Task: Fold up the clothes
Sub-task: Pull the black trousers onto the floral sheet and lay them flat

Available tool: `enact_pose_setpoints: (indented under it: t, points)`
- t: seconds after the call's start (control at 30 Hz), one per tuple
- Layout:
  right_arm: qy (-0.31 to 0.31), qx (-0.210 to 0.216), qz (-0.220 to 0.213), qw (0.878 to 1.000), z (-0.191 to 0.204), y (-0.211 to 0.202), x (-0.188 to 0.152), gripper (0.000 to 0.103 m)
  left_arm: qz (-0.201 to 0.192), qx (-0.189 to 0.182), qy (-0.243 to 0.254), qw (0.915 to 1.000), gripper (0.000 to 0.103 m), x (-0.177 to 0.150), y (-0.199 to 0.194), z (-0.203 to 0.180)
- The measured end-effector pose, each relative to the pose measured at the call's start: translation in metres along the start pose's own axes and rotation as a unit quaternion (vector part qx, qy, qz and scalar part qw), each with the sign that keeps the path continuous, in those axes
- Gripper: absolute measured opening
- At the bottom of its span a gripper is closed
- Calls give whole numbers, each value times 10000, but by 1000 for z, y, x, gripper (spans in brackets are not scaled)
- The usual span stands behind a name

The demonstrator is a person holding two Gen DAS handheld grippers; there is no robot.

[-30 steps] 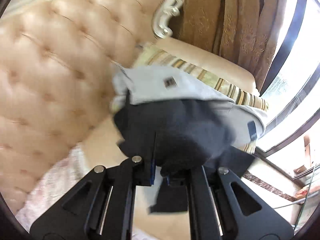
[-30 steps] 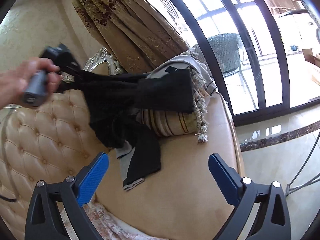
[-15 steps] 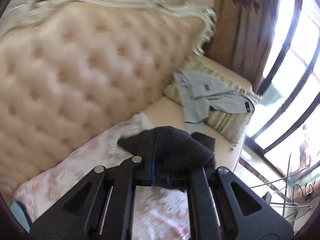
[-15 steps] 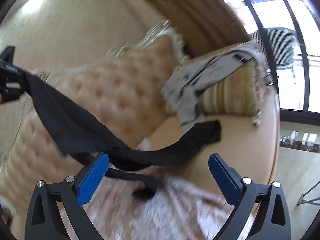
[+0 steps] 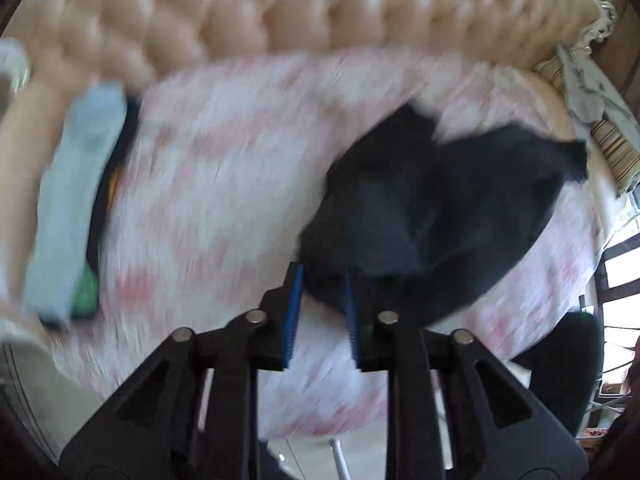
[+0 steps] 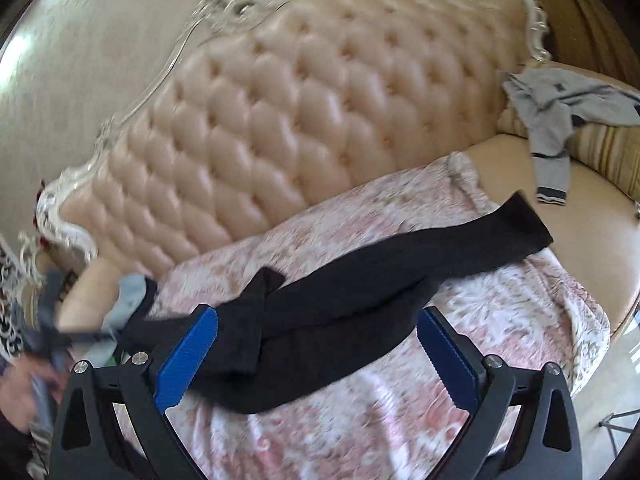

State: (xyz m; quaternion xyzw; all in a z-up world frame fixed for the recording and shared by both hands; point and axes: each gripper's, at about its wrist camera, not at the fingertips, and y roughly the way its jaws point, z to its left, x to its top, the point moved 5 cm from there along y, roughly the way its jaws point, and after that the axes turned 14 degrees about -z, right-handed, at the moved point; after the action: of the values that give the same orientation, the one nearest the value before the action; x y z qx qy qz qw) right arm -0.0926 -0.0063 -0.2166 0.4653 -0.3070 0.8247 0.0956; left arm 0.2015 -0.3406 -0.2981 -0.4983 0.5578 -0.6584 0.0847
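Black garment [image 6: 360, 304] lies stretched across the pink floral blanket [image 6: 400, 420] on the tufted sofa [image 6: 300, 120]; left gripper [image 5: 322, 312] fingers stand slightly parted at its edge, right gripper [image 6: 316, 360] fingers spread wide above it, holding nothing

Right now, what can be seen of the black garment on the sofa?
The black garment is a dark, soft, matte piece, apparently knit, with one long sleeve stretched toward the bare tan sofa seat. It lies loosely spread and unfolded, creased near the middle, on the pink floral blanket. In the left wrist view, which is blurred, its near edge lies at the tips of the left gripper, whose blue fingers stand slightly parted; whether they pinch it is unclear. The right gripper hovers open above it.
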Motion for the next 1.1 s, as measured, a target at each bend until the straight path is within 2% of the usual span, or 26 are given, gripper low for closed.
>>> enact_pose_setpoints:
  t: [0.03,0.07,0.1,0.17,0.23,0.3,0.37,0.4,0.47,0.53,0.57,0.67,0.77,0.93,0.97,1.0,1.1]
  points:
    - [-66,3,58,10000,7,-2,-2,101,-2,-61,-214,9998,53,-15,-3,10]
    - [-126,-34,121,9998,11,-1,-4,101,-67,-102,-420,9990,67,-25,-8,20]
    - [-186,-71,184,9996,15,-1,-5,101,-193,-199,-640,9976,74,-31,-14,27]
    - [-247,-80,300,9992,24,1,-9,101,-449,-497,-1008,9927,75,-41,-25,33]
    - [-227,2,385,9990,34,6,-11,101,-721,-752,-979,9897,75,-44,-28,25]
    - [-167,139,454,9987,46,10,-13,101,-1106,-858,-563,9886,75,-45,-26,5]
    - [-39,421,505,9978,58,17,-14,101,-1615,-693,296,9840,75,-44,-21,-29]
    - [-7,534,523,9972,64,19,-14,101,-1859,-642,785,9773,75,-45,-16,-48]
    - [-186,584,505,9968,75,20,-15,101,-2247,-551,1654,9587,75,-47,-7,-84]
    - [-453,539,485,9963,82,20,-18,101,-2358,-481,2298,9430,67,-50,15,-113]
    - [-580,491,475,9960,84,19,-19,101,-2364,-449,2535,9369,60,-52,26,-125]
    - [-980,401,425,9935,86,15,-21,101,-2335,-282,3044,9231,51,-56,56,-149]
    - [-1355,373,435,9891,79,9,-29,101,-2356,-79,3492,9069,51,-64,81,-163]
    - [-1611,362,503,9850,53,1,-46,101,-2502,330,4024,8800,45,-71,95,-168]
    - [-1623,345,509,9848,48,0,-48,101,-2515,404,4148,8735,39,-72,98,-170]
    - [-1635,328,514,9847,43,-1,-50,101,-2484,440,4222,8707,33,-72,101,-172]
    - [-1546,285,501,9863,28,-1,-54,101,-2311,439,4341,8696,33,-69,110,-178]
